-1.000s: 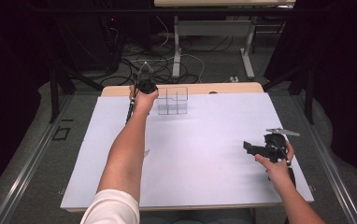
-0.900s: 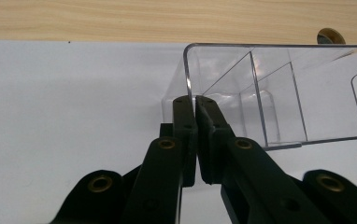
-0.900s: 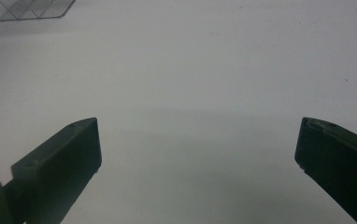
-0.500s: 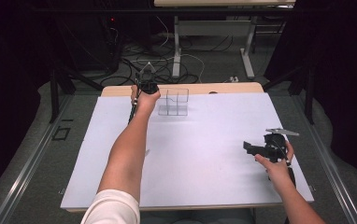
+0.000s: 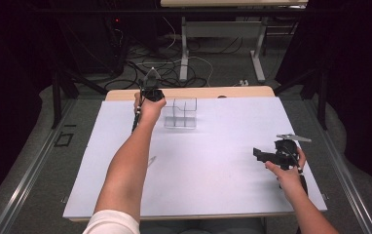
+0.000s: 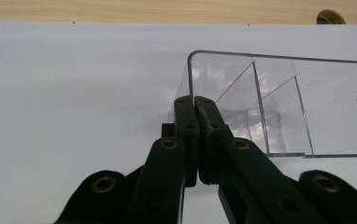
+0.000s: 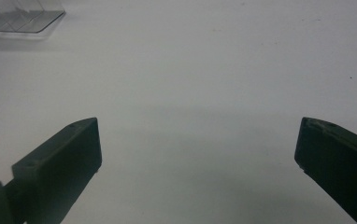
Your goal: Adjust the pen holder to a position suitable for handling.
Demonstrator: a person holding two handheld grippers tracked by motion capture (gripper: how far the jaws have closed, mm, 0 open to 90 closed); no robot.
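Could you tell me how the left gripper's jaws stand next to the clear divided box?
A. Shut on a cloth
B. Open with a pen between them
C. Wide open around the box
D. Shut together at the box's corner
D: in the left gripper view the left gripper has its jaws pressed together, their tips at the near corner of the clear divided box, with nothing visibly clamped between them.

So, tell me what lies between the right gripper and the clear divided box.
Only bare white table top between the right gripper and the clear divided box, in the high view.
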